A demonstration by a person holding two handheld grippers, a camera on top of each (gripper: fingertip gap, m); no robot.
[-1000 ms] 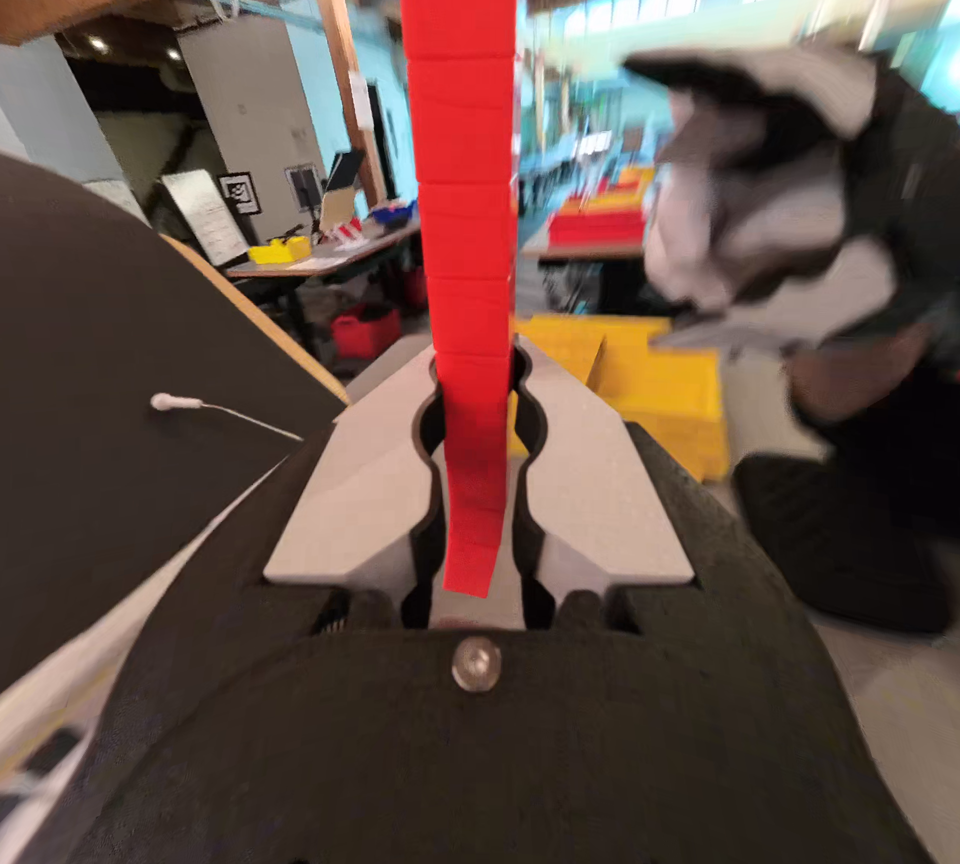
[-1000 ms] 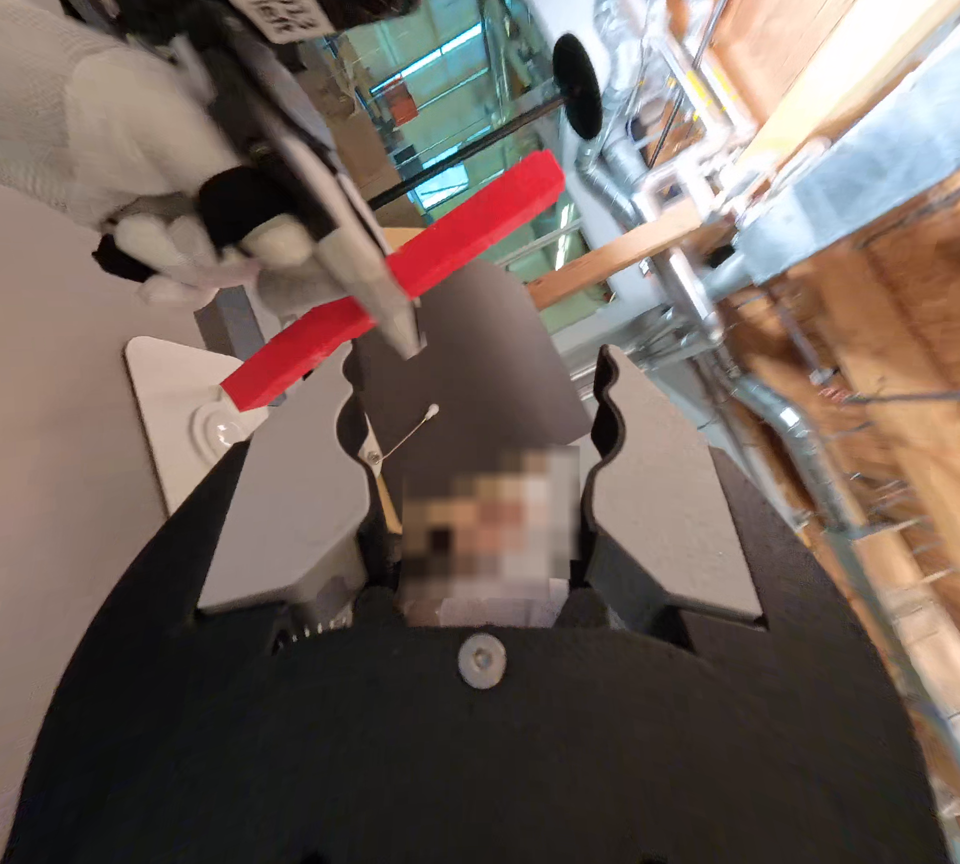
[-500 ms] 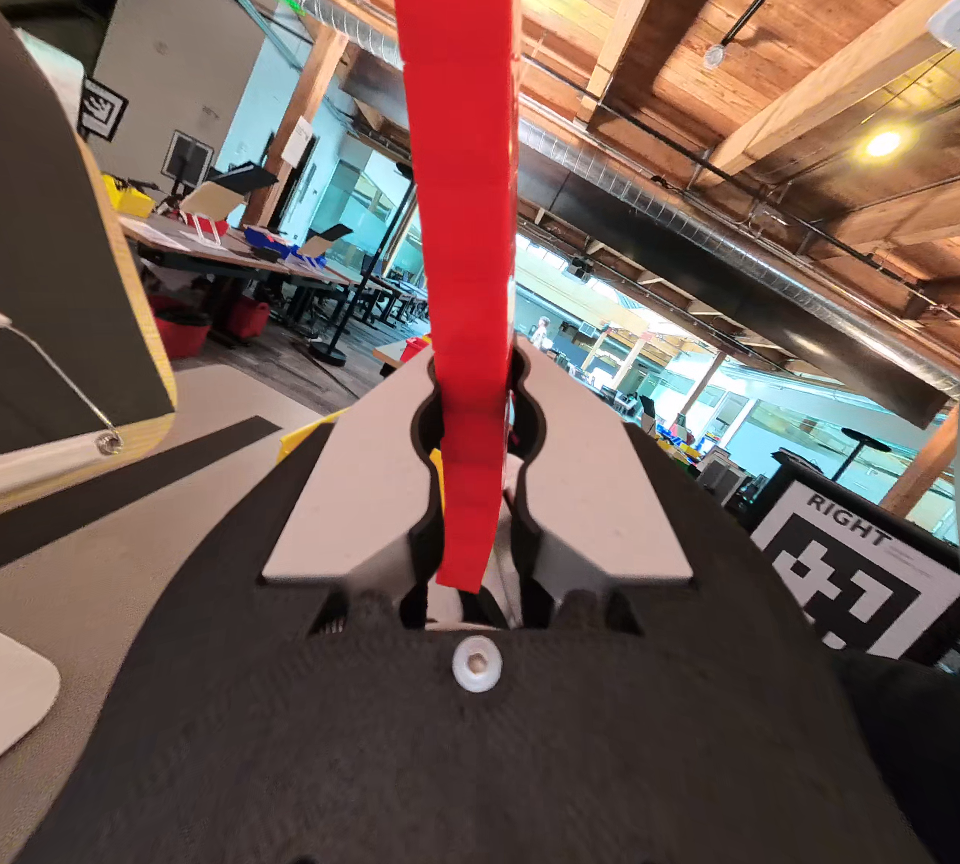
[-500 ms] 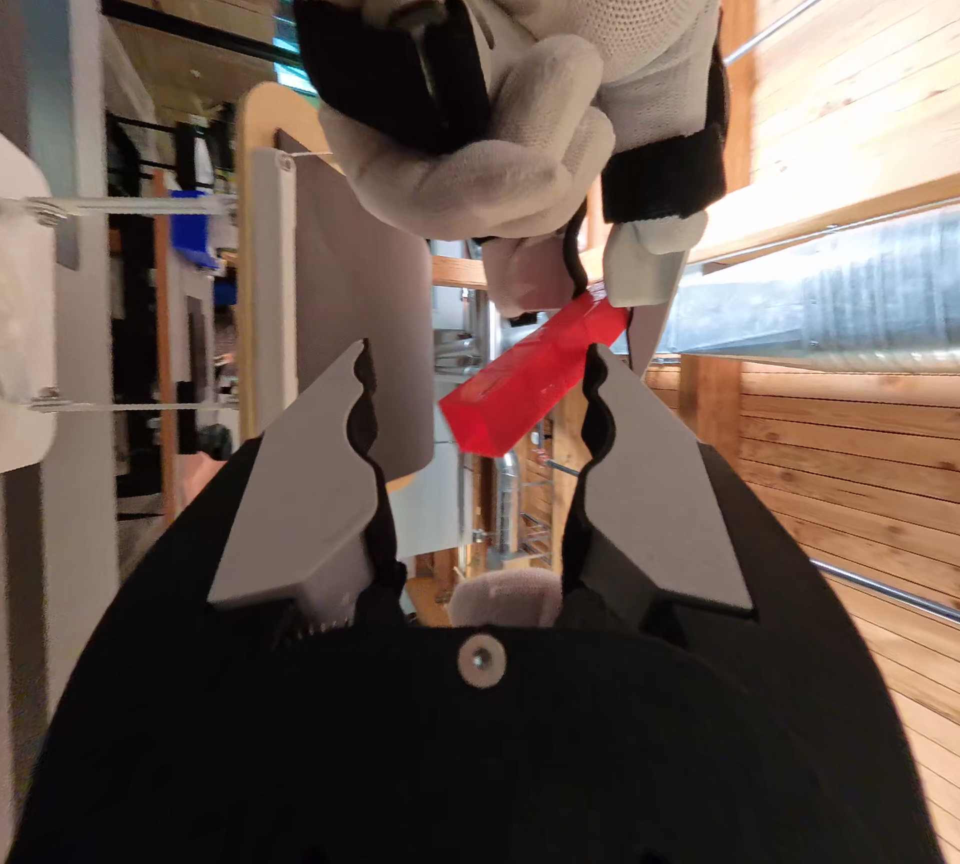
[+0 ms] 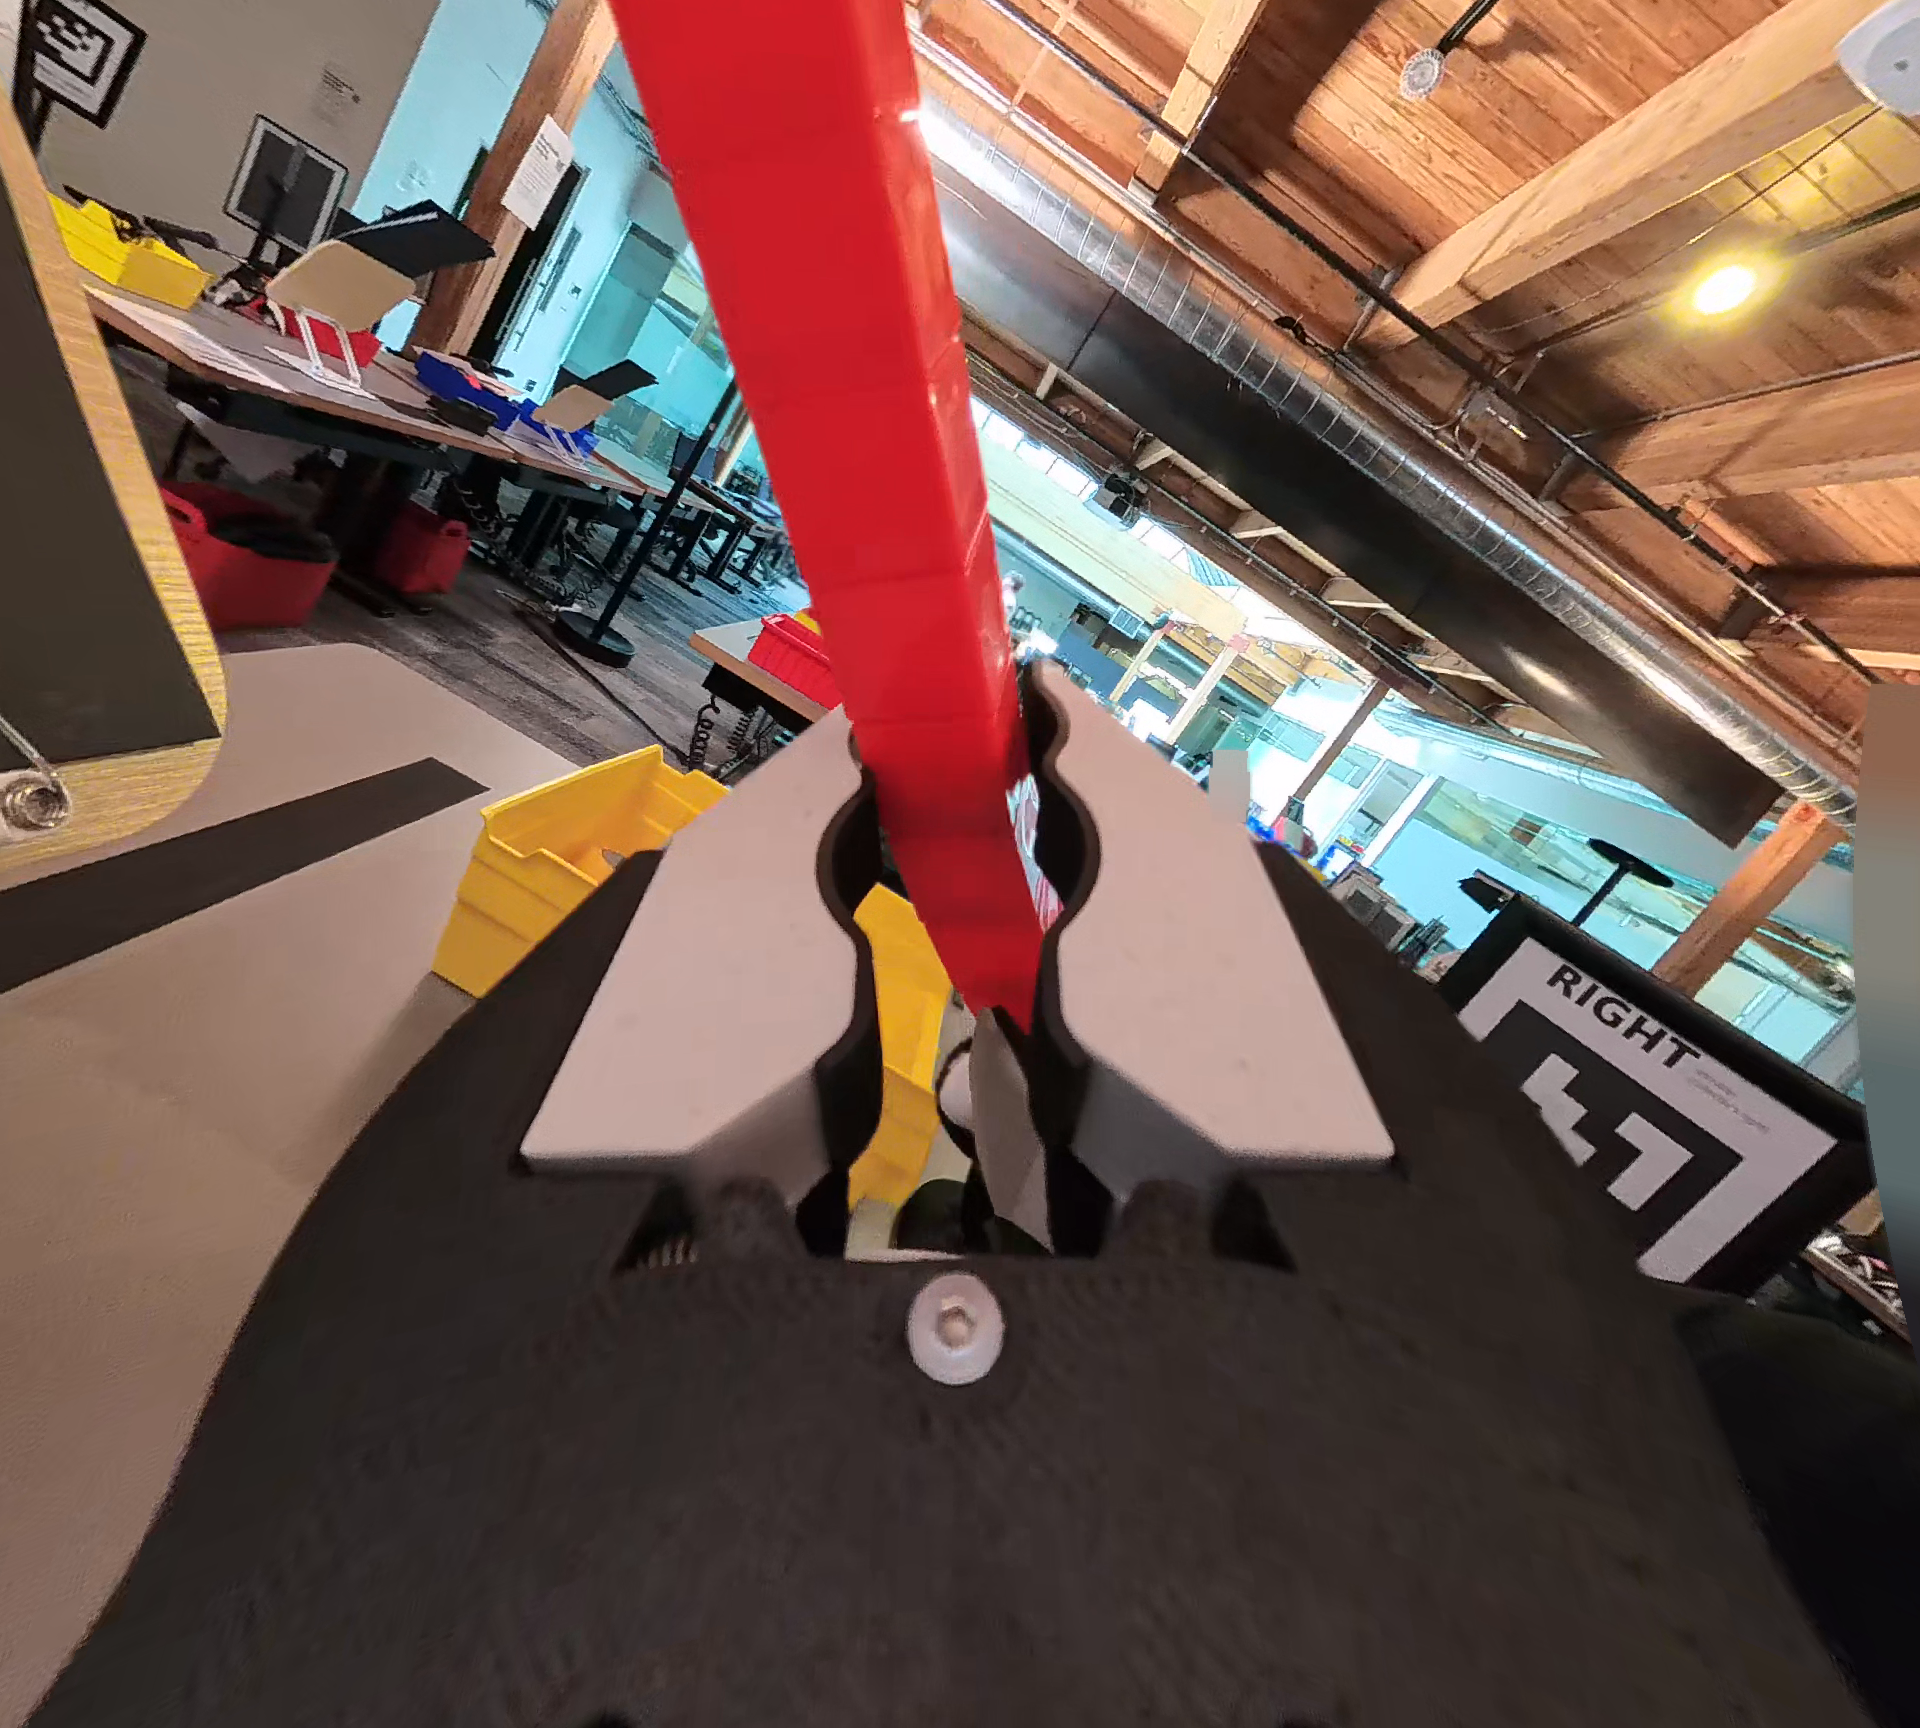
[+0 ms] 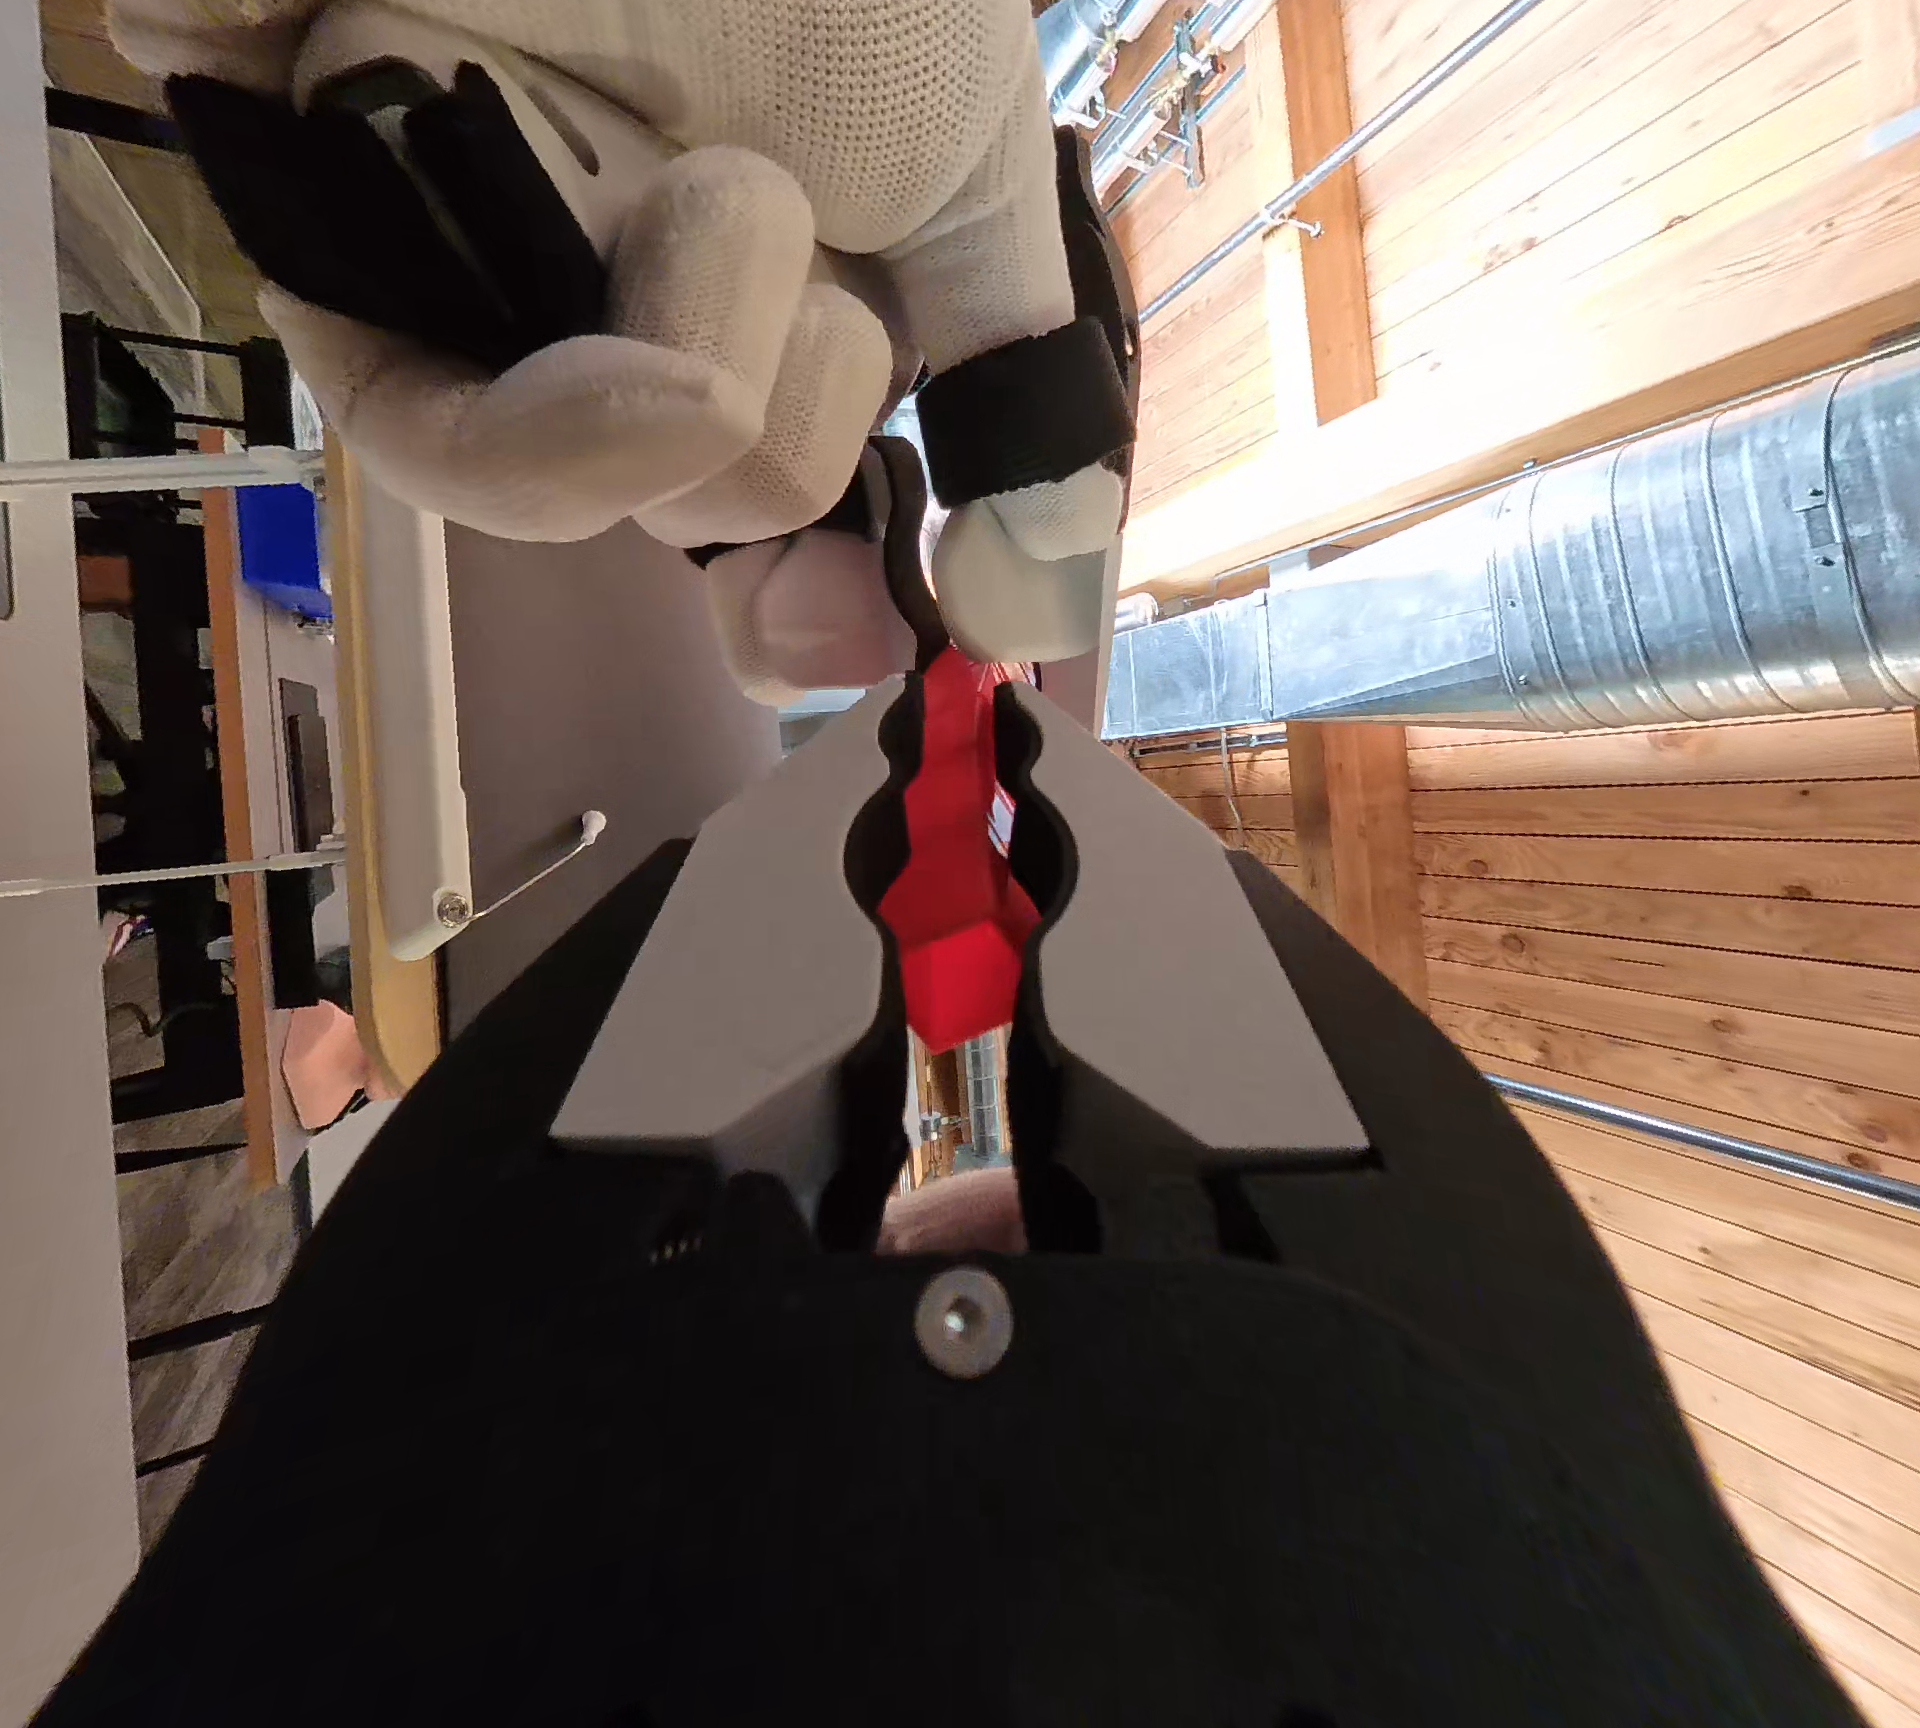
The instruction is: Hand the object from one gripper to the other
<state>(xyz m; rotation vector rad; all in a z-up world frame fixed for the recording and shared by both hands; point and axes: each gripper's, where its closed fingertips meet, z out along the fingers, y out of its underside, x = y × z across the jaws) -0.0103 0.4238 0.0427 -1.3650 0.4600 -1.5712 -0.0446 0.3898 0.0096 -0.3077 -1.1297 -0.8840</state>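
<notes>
Now the right gripper (image 6: 958, 722), whose jaws half a second ago stood wide with the red bar (image 6: 951, 889) merely poking between them, has closed onto that bar, its scalloped grey fingers (image 6: 769, 930) pressing either side of the bar's free end. Taking the bar as the landmark and going from left to right in the left wrist view: left of the bar are a dark board with a pale wooden edge (image 5: 156, 598) and, lower, yellow bins (image 5: 561, 847); the bar (image 5: 831, 328) itself rises out of the left gripper (image 5: 945, 702), tilted so its top leans left where before it stood near straight; right of the bar, low down, is the black-and-white marker plate (image 5: 1662, 1117) on the other tool. The left gripper's jaws sit a little wider than before, touching the bar at the tips, with a gap on the bar's left lower down, so its hold looks loosened but not yet let go. For the task this reads as the mid-point: both tools are on the bar, and the handover wants only the left one's release. In the right wrist view a white-gloved hand (image 6: 623, 172) wraps the left tool's handle above the bar, its fingertips (image 6: 821, 629) just beside the bar's upper end, the two tools meeting nearly nose to nose.
</notes>
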